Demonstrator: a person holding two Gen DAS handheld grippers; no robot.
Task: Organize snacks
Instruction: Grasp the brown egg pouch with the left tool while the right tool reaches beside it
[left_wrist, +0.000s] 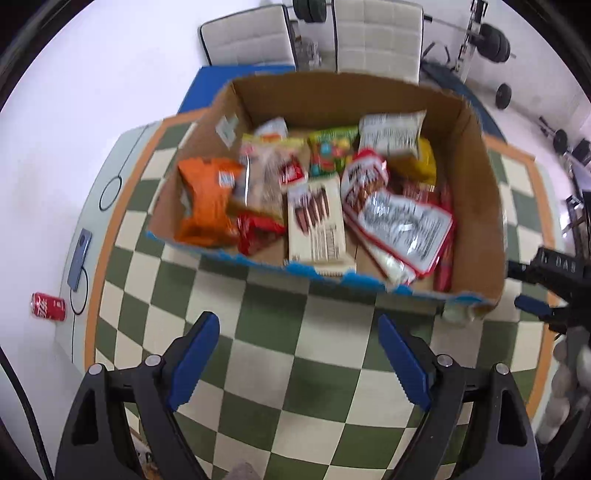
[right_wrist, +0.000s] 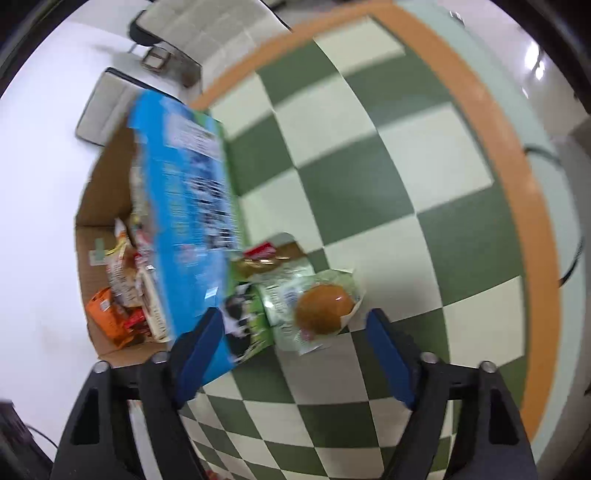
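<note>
Over checkered mat (left_wrist: 295, 350), both tools wide apart, left tool (left_wrist: 299, 362) and right tool (right_wrist: 295, 354) empty.

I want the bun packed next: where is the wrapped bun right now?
In the right wrist view, the wrapped bun lies on the checkered mat, outside the cardboard box, just ahead of the open right gripper.

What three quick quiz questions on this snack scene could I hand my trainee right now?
1. True or false: the left gripper holds a snack.
2. Which wrapped item lies nearest between the right gripper jaws? A) muffin B) soda can C) orange bag
3. Fill in: the orange bag lies inside the ___.

Key:
1. False; the jaws are open over the checkered mat.
2. A, the muffin.
3. Cardboard box.
</note>
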